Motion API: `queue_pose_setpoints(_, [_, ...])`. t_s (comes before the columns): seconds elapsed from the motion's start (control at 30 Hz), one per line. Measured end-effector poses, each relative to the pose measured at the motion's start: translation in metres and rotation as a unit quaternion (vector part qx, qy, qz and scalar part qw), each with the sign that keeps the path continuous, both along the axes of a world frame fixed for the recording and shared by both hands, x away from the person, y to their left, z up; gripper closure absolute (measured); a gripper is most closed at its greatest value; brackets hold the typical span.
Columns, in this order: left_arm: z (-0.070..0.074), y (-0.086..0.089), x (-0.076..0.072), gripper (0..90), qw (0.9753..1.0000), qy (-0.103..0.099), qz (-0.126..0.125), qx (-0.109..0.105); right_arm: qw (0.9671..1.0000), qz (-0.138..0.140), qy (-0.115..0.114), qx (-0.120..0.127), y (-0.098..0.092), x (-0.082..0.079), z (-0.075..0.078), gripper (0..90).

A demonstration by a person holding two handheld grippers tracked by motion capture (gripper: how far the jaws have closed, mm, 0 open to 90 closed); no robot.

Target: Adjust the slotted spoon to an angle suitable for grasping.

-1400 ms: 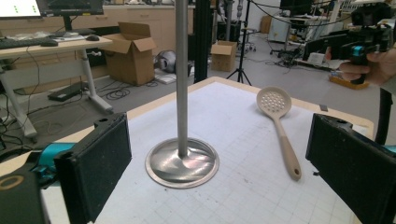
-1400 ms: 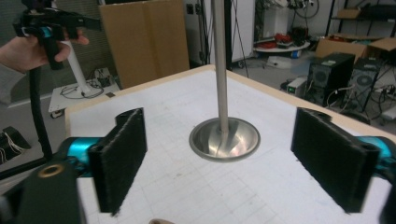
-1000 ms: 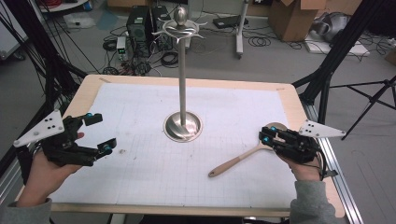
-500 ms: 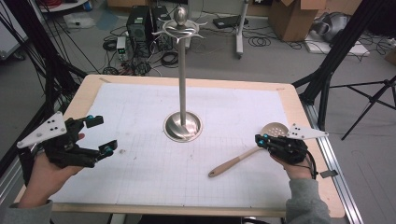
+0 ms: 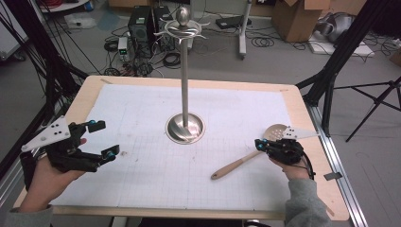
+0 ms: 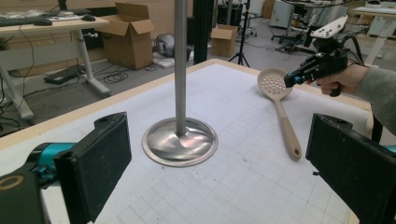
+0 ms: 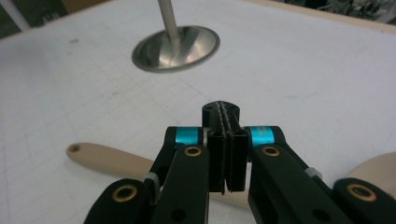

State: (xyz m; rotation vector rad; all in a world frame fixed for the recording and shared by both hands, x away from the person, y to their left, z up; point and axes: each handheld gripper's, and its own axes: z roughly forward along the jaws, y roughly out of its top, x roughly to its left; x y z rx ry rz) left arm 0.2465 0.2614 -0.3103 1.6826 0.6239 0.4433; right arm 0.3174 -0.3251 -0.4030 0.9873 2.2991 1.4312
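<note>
A beige slotted spoon [image 5: 236, 165] lies flat on the white mat at the right, its bowl [image 5: 275, 131] toward the far side. It appears again in the left gripper view [image 6: 286, 128] and the right gripper view [image 7: 112, 161]. My right gripper [image 5: 259, 144] hovers just over the spoon's neck, jaws pressed together with nothing between them [image 7: 223, 116]. A tall metal stand [image 5: 185, 127] with hooks at its top rises from mid-table. My left gripper [image 5: 104, 139] is held at the left edge, wide open and empty [image 6: 219, 163], facing the stand's base [image 6: 180, 142].
The table's wooden rim [image 5: 302, 109] frames the gridded mat. The stand's pole [image 5: 184, 75] rises between the two grippers. Black tripod legs [image 5: 331, 90] stand beyond the right edge, and cables and boxes lie on the floor behind.
My right gripper has drawn back a little toward the person, uncovering the spoon's bowl. The left gripper has barely shifted.
</note>
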Motion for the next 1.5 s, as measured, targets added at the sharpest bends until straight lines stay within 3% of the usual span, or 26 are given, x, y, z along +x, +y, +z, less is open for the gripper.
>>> queue_pose_setpoints(0.1, [0.000, 0.003, -0.002, 7.1, 1.0000, -0.001, 0.002, 0.000, 0.9998, 0.001, -0.001, -0.019, 0.001, 0.003, -0.004, 89.8])
queue_pose_setpoints(0.17, [0.000, 0.004, -0.002, 7.1, 1.0000, 0.000, 0.005, 0.000, 0.9996, 0.005, -0.014, -0.024, 0.001, 0.005, -0.008, 89.9])
queue_pose_setpoints(0.37, [-0.002, 0.007, -0.004, 7.1, 1.0000, 0.003, 0.009, 0.003, 0.9996, -0.009, 0.006, -0.028, -0.003, 0.010, -0.019, 89.9])
queue_pose_setpoints(0.67, [-0.004, 0.006, -0.005, 7.1, 0.9999, 0.005, 0.009, 0.007, 0.9988, -0.025, 0.017, -0.038, -0.001, 0.013, -0.025, 90.0])
queue_pose_setpoints(0.73, [-0.005, 0.006, -0.005, 7.1, 0.9999, 0.006, 0.008, 0.008, 0.9978, -0.025, 0.024, -0.056, 0.002, 0.016, -0.029, 90.0])
queue_pose_setpoints(0.93, [-0.006, 0.007, -0.006, 7.2, 0.9998, 0.010, 0.011, 0.012, 0.9965, -0.035, 0.042, -0.063, 0.003, 0.020, -0.034, 90.0])
queue_pose_setpoints(1.1, [-0.005, 0.010, -0.007, 7.1, 0.9998, 0.009, 0.013, 0.011, 0.9937, -0.051, 0.046, -0.088, 0.006, 0.023, -0.038, 90.0])
queue_pose_setpoints(1.2, [-0.006, 0.009, -0.006, 7.1, 0.9998, 0.012, 0.011, 0.010, 0.9925, -0.066, 0.052, -0.089, 0.005, 0.025, -0.039, 90.0])
queue_pose_setpoints(1.5, [-0.007, 0.005, -0.002, 7.1, 0.9998, 0.015, 0.005, 0.013, 0.9911, -0.074, 0.056, -0.096, 0.006, 0.021, -0.038, 90.0])
